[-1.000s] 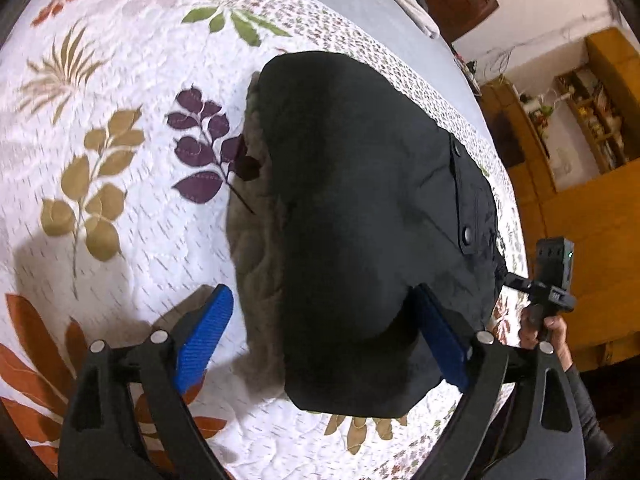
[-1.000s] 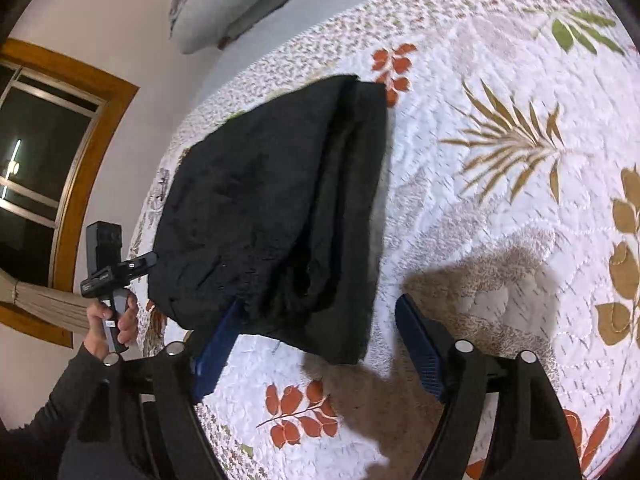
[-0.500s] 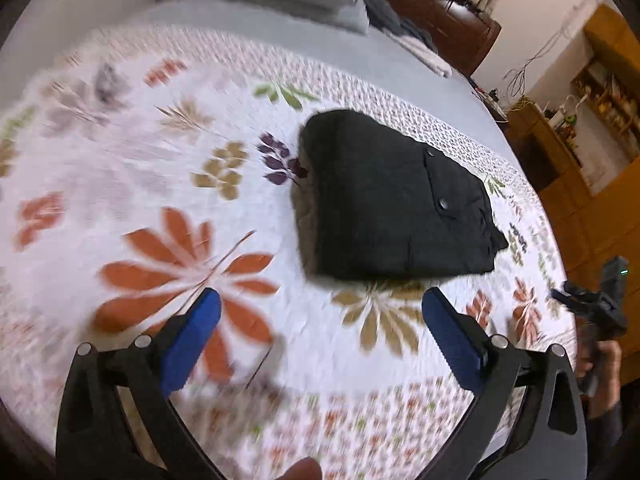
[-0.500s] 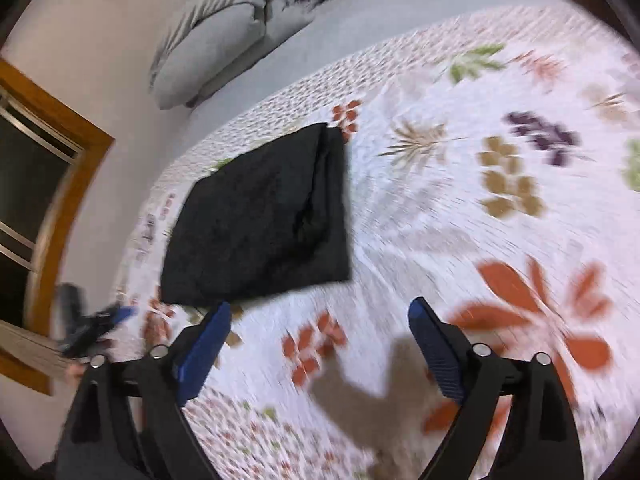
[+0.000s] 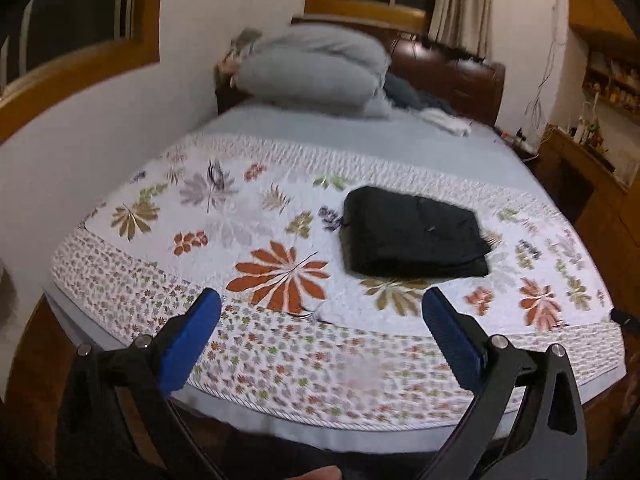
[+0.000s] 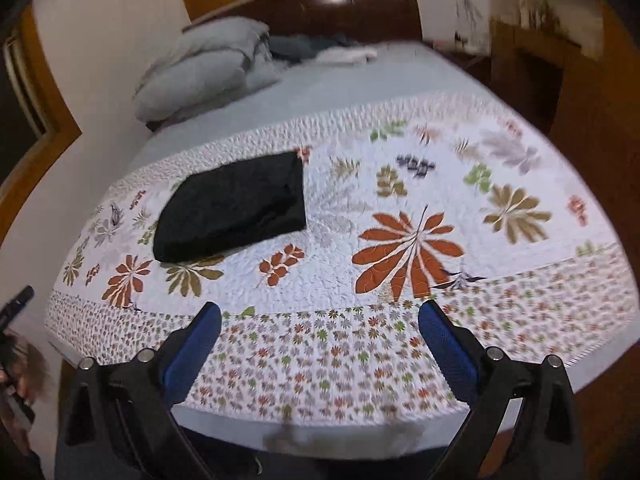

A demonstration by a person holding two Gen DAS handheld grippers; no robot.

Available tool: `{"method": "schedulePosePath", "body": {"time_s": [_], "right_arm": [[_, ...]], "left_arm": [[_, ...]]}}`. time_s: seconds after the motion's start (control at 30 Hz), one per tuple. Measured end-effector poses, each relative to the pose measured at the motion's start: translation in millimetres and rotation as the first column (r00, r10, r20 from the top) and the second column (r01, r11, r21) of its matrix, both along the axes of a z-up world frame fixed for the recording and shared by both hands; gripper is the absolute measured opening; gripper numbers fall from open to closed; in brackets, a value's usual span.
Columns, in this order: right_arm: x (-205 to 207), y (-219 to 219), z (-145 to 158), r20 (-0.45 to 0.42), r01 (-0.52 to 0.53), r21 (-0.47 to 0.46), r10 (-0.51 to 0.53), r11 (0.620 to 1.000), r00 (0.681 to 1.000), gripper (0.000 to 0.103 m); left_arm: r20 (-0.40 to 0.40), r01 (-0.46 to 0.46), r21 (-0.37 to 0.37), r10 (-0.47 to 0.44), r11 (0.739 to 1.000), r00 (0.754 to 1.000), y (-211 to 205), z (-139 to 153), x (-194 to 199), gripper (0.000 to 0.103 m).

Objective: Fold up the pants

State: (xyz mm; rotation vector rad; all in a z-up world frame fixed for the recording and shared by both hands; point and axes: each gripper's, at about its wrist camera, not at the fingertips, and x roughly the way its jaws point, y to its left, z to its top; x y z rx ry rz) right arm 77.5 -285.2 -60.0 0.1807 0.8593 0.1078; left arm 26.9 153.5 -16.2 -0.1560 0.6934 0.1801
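The black pants (image 5: 412, 236) lie folded into a compact rectangle on the white floral quilt (image 5: 240, 232). They also show in the right wrist view (image 6: 236, 204), left of centre. My left gripper (image 5: 320, 324) is open and empty, held back over the quilt's front edge, well short of the pants. My right gripper (image 6: 320, 336) is open and empty too, over the front edge and to the right of the pants.
Grey pillows (image 5: 316, 68) and loose clothes lie at the bed's head by a dark wooden headboard (image 5: 448, 72). A wall runs along the left side. Wooden furniture (image 5: 592, 184) stands to the right of the bed.
Both grippers have pulled back and up from the pants to the foot of the bed. The folded pants stay put on the quilt.
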Motion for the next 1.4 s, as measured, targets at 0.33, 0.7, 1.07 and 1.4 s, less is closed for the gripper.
{"method": "schedulePosePath", "body": {"time_s": [0.33,0.7,1.07,1.4], "right_arm": [[-64.9,46.8,68.7,0.132,-0.075,-0.017,0.077,0.997,0.988,0.1],[-123.7,108.4,134.3,0.238,-0.191,-0.122,0.216,0.974,0.947,0.099],[-133.7,117.6,129.1,0.209,-0.181,-0.118,0.202,0.976,0.957,0.099],[-118.7,119.9,121.9,0.209,-0.177,-0.14,0.204,0.974,0.957,0.099]], "left_arm": [[0.034,0.027,0.066,-0.029,0.997,0.999,-67.5,62.6,-66.1,0.1],[0.086,0.071,0.047,-0.075,0.996,0.993,-100.6,99.3,-108.7,0.1],[0.061,0.085,0.078,-0.09,0.993,0.994,-120.5,96.2,-105.2,0.1],[0.021,0.11,0.052,-0.111,0.993,0.994,-120.9,77.6,-79.6,0.1]]}}
